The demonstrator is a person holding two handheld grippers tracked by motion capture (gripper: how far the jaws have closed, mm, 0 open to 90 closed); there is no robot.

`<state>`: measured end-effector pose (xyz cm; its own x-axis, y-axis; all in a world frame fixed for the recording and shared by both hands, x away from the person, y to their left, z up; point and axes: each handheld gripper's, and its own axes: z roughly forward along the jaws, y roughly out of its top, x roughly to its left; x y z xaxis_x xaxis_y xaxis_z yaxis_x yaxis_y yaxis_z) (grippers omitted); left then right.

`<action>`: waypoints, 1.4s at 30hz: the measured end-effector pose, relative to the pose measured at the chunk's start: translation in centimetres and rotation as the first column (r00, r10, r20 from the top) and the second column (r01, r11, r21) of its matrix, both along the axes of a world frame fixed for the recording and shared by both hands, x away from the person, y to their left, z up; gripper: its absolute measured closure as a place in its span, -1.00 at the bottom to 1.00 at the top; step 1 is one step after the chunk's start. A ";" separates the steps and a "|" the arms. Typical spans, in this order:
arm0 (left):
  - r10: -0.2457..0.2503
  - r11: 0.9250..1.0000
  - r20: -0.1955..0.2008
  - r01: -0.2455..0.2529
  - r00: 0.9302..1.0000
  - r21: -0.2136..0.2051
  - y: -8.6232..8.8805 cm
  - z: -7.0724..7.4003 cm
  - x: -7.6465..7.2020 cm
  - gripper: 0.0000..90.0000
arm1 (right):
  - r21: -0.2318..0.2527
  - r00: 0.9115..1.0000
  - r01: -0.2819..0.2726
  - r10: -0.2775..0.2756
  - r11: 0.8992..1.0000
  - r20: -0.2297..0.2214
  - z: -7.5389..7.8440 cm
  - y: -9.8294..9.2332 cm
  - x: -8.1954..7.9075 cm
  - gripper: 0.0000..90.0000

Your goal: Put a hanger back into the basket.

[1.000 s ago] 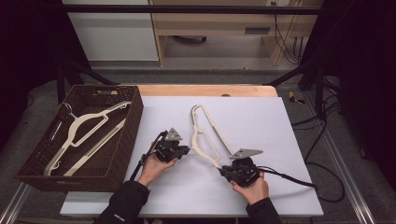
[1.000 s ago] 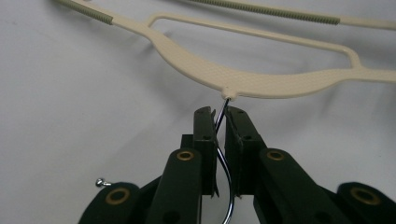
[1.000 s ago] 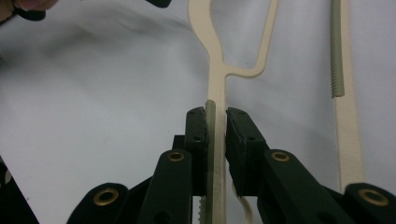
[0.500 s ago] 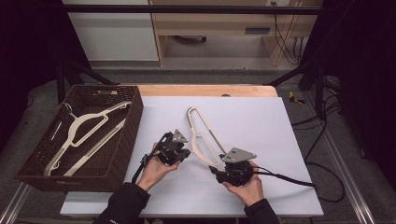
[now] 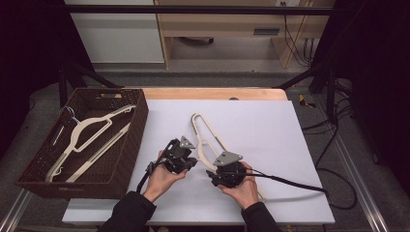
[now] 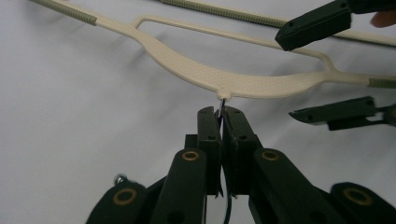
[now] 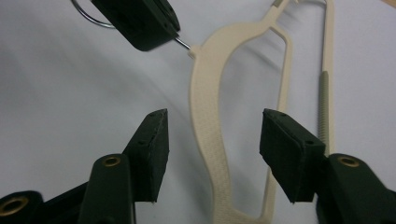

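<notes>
On the white table [image 5: 270, 125], left claw [image 6: 222, 116] pinches the hanger's hook [image 6: 222, 103]; right claw [image 7: 212, 140] spread astride hanger [image 7: 208, 116].

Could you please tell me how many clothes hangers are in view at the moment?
3. Two cream hangers lie in the brown basket: one hanger on its left side, a second beside it. A third hanger lies on the white table between the grippers. More might hide underneath.

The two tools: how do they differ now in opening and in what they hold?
The left tool is shut on the metal hook of the cream hanger; the right tool is open, its jaws having just been opening. The left pinches the thin hook, while the right only straddles the hanger's broad arm without pressing it. Both are black, hand-held and at the same hanger.
</notes>
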<state>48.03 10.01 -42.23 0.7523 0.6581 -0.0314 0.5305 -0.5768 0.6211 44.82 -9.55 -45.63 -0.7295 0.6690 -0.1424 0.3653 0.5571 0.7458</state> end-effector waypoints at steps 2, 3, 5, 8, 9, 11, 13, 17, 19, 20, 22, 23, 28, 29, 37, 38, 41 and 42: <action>0.001 1.000 0.000 -0.001 1.000 0.000 0.0 0.0 -0.1 0.91 | -0.035 1.000 0.001 -0.001 0.999 0.005 -0.3 0.1 0.2 0.02; -0.001 1.000 0.002 0.001 1.000 -0.001 -0.1 0.0 -0.2 0.91 | -0.043 1.000 0.003 -0.003 0.999 0.004 -0.4 0.1 0.2 0.07; 0.003 1.000 0.002 -0.003 1.000 -0.003 -0.2 0.0 -0.3 0.91 | -0.052 1.000 -0.009 0.009 0.999 0.002 -0.7 0.2 0.3 0.20; 0.006 1.000 0.005 -0.006 1.000 -0.014 -0.3 -0.1 -0.4 0.91 | -0.078 1.000 -0.025 0.026 0.997 0.010 -1.1 0.4 0.3 0.51; 0.004 1.000 0.009 -0.004 1.000 -0.006 -0.3 -0.1 -0.4 0.91 | -0.072 1.000 -0.023 0.023 0.997 0.007 -1.2 0.5 0.2 0.60; 0.003 1.000 0.003 -0.003 1.000 -0.019 -0.2 -0.1 -0.4 0.91 | -0.083 0.998 -0.055 0.056 0.995 0.008 -1.2 0.4 0.1 0.66; 0.003 1.000 0.009 -0.003 1.000 -0.027 -0.2 0.0 -0.5 0.90 | -0.094 0.997 -0.070 0.072 0.993 0.021 -1.1 0.4 0.0 0.68; -0.029 0.996 0.030 0.031 0.999 -0.088 0.4 1.1 -0.8 0.68 | -0.095 0.996 -0.076 0.079 0.993 0.030 -0.7 0.2 -0.3 0.72; -0.023 0.989 0.066 0.033 0.998 -0.145 0.8 2.1 -1.2 0.48 | -0.094 0.996 -0.078 0.082 0.993 0.045 -0.4 0.0 -0.3 0.73; -0.016 0.987 0.092 0.031 0.996 -0.156 1.1 2.5 -1.4 0.34 | -0.099 0.996 -0.077 0.082 0.992 0.047 -0.2 -0.1 -0.3 0.73; -0.017 0.974 0.152 0.051 0.988 -0.219 1.9 3.9 -1.9 0.15 | -0.095 0.996 -0.073 0.078 0.993 0.053 0.2 -0.4 -0.3 0.74; -0.007 0.968 0.185 0.053 0.983 -0.245 2.4 4.5 -2.2 0.06 | -0.093 0.996 -0.065 0.070 0.994 0.050 0.4 -0.5 -0.3 0.74; 0.017 0.955 0.273 0.065 0.962 -0.289 4.7 6.2 -3.1 -0.31 | -0.091 0.996 -0.045 0.051 0.995 0.070 1.5 -1.2 -0.3 0.77; 0.025 0.953 0.286 0.063 0.958 -0.297 5.3 6.4 -3.3 -0.35 | -0.092 0.996 -0.041 0.048 0.995 0.074 1.7 -1.4 -0.3 0.78; 0.052 0.955 0.311 0.044 0.949 -0.292 8.2 5.7 -3.9 -0.56 | -0.106 0.991 0.024 -0.009 0.994 0.137 3.8 -3.0 -0.4 0.90; 0.052 0.956 0.310 0.043 0.949 -0.290 8.4 5.5 -4.0 -0.57 | -0.103 0.989 0.026 -0.011 0.994 0.145 4.1 -3.2 -0.3 0.92; 0.041 0.961 0.310 0.048 0.950 -0.273 9.0 4.9 -4.1 -0.57 | -0.073 0.991 0.008 0.002 0.997 0.136 4.8 -3.6 -0.4 0.93; 0.035 0.961 0.310 0.053 0.950 -0.271 9.1 4.7 -4.2 -0.58 | -0.054 0.992 -0.001 0.008 0.999 0.125 5.1 -3.7 -0.4 0.93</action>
<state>43.87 19.11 -37.50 0.7592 0.6503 0.0263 0.2826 -0.3657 0.8868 44.41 -13.27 -40.57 -0.7067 0.6547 -0.2683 0.2687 0.5992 0.7542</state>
